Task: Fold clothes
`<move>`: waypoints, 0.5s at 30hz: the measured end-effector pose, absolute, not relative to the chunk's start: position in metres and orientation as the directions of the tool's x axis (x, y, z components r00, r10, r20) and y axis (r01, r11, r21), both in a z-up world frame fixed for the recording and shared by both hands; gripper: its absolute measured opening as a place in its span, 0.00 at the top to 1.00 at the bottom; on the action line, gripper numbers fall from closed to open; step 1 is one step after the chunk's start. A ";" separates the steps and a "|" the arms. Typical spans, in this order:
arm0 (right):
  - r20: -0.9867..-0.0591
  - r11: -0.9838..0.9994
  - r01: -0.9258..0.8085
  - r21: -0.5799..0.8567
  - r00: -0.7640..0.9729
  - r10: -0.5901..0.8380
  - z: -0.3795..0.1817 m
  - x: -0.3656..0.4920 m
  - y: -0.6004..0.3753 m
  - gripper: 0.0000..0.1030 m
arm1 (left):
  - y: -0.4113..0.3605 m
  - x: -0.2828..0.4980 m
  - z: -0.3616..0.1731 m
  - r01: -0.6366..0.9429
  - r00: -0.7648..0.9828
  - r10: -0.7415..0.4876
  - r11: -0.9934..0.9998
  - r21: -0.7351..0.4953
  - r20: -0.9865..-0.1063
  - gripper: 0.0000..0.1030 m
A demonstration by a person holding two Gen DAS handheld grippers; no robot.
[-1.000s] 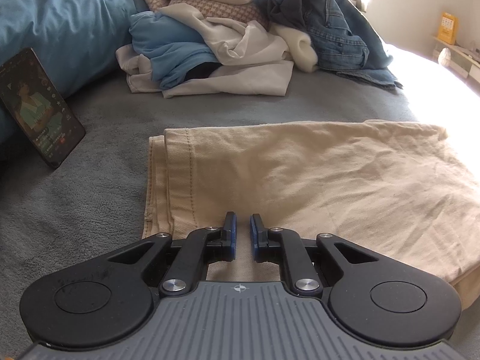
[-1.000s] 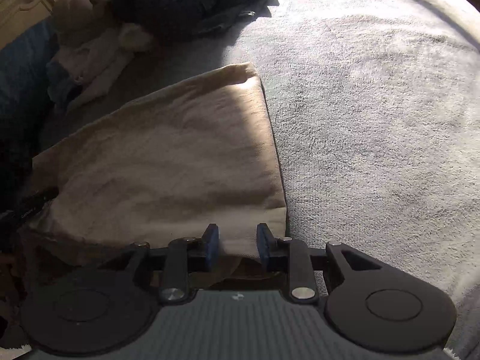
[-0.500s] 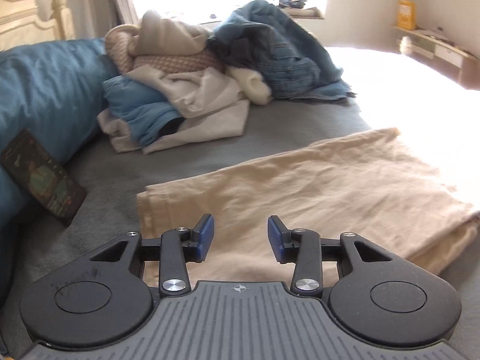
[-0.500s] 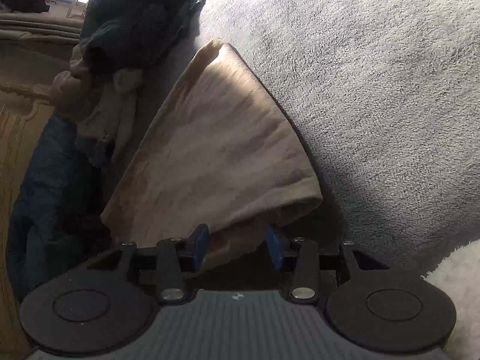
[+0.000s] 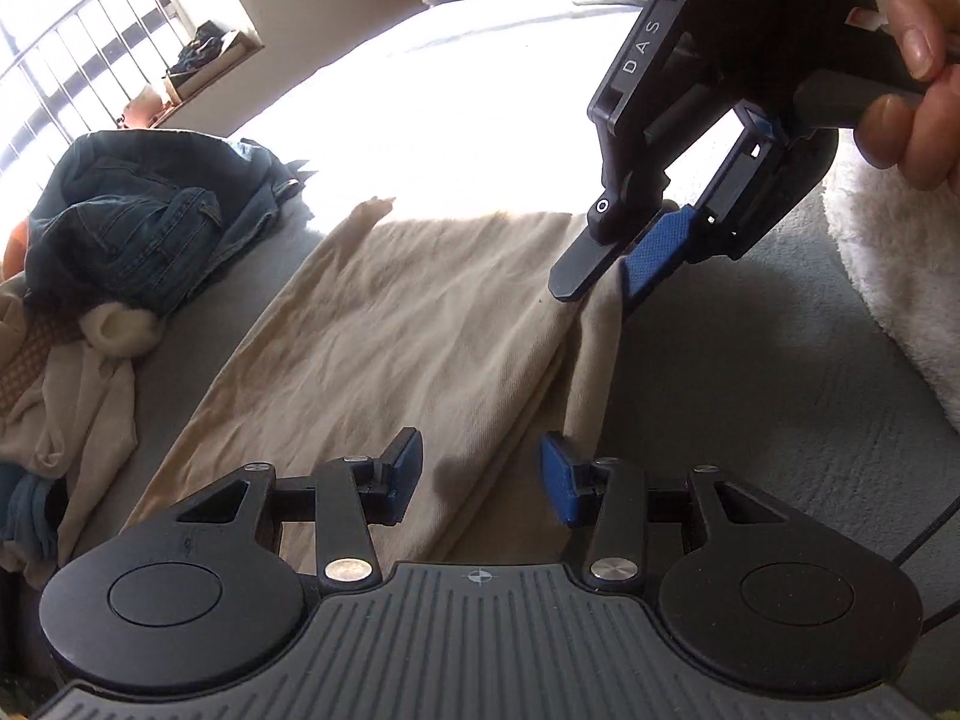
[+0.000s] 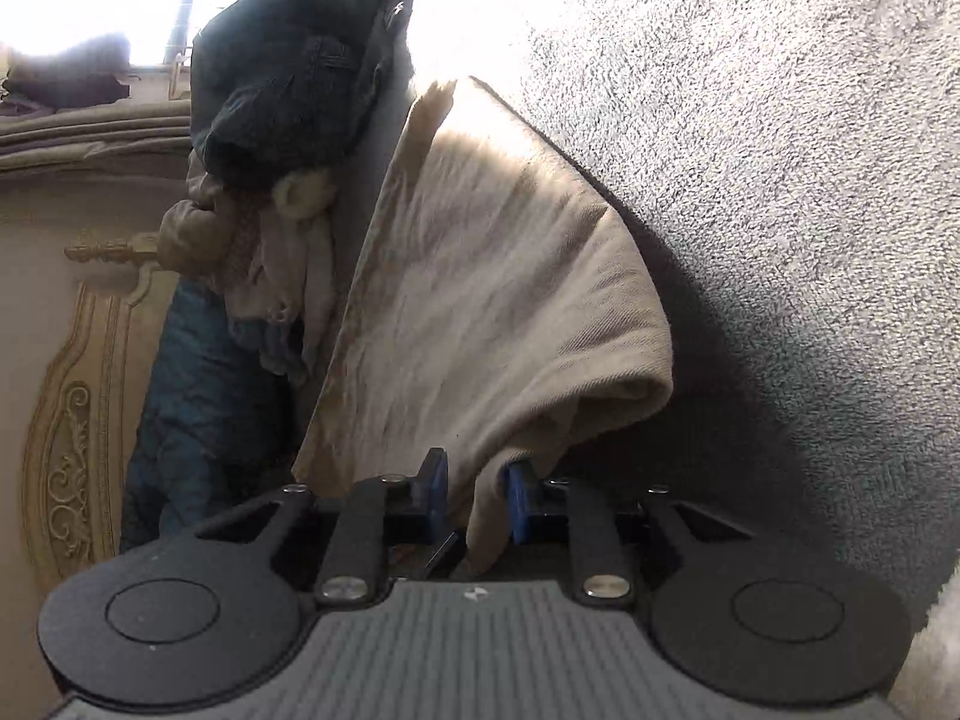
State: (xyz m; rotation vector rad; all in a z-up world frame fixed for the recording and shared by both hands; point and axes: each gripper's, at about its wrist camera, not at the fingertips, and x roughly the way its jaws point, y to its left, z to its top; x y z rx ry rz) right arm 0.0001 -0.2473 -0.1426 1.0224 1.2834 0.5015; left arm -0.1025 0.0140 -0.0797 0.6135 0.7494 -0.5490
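Your right tongs (image 6: 477, 501) clamp the beige garment (image 5: 408, 324) at its lifted edge; left tongs (image 5: 480, 474) gape apart, empty, nearer its near end, long axis running toward the bed's far edge.

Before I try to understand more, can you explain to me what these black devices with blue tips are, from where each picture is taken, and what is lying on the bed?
They are hand-held grippers, not a robot: a person holds one in each hand, and a camera on each looks forward along its two blue-tipped fingers.

In the left camera's picture, the left gripper is at the bottom, open, holding nothing. Further away is the right gripper, with the person's hand on its handle.

The other picture comes from the right gripper itself. Its fingers pinch an edge of the beige cloth and lift that side off the grey blanket.

The same beige cloth otherwise lies flat. Beside it is a pile of clothes with jeans on top, waiting to be folded.
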 end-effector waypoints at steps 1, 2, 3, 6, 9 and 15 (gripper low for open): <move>-0.541 0.492 0.232 0.839 0.265 0.798 -0.145 0.001 -0.248 0.82 | 0.009 -0.101 -0.081 0.658 0.609 -0.237 0.684 0.315 -0.757 0.58; -0.543 0.491 0.240 0.838 0.269 0.795 -0.146 0.001 -0.248 0.84 | 0.007 -0.100 -0.079 0.664 0.605 -0.246 0.681 0.310 -0.757 0.58; -0.549 0.497 0.241 0.834 0.273 0.790 -0.148 0.002 -0.248 0.85 | 0.006 -0.100 -0.078 0.670 0.598 -0.257 0.680 0.298 -0.759 0.58; -0.587 0.534 0.245 0.809 0.294 0.754 -0.148 -0.002 -0.259 0.85 | 0.002 -0.099 -0.076 0.686 0.573 -0.287 0.681 0.257 -0.768 0.58; -0.593 0.536 0.255 0.805 0.316 0.740 -0.148 -0.002 -0.266 0.84 | -0.004 -0.097 -0.078 0.694 0.555 -0.304 0.682 0.230 -0.774 0.57; -0.577 0.512 0.267 0.817 0.349 0.739 -0.150 -0.002 -0.273 0.84 | -0.027 -0.090 -0.084 0.714 0.548 -0.336 0.665 0.218 -0.766 0.56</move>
